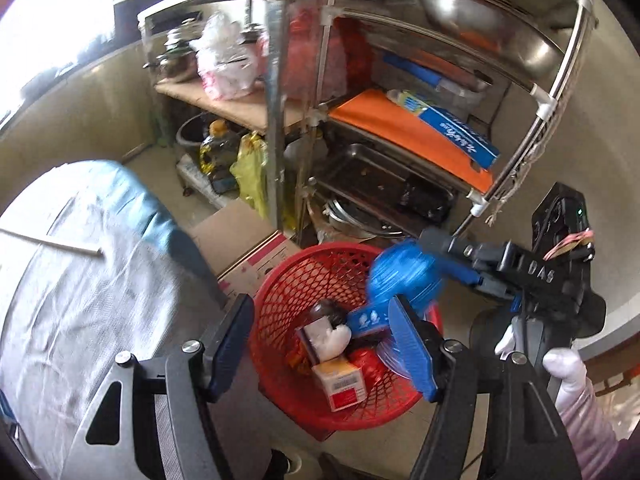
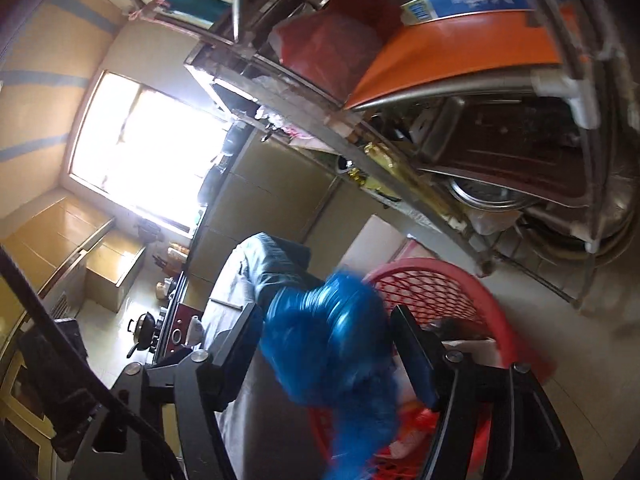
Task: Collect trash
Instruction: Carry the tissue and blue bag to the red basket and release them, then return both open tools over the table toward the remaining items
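A red mesh basket stands on the floor and holds several pieces of trash, among them a small carton and a crumpled white wad. My left gripper is open and empty above the basket. A blurred blue plastic piece is over the basket's far rim, in front of the right gripper, which reaches in from the right. In the right wrist view the blue plastic lies between the spread fingers of the right gripper, with the basket behind it; grip contact is unclear.
A table under a pale cloth is at the left. A cardboard box sits behind the basket. A steel rack with an orange board, trays and bags stands behind.
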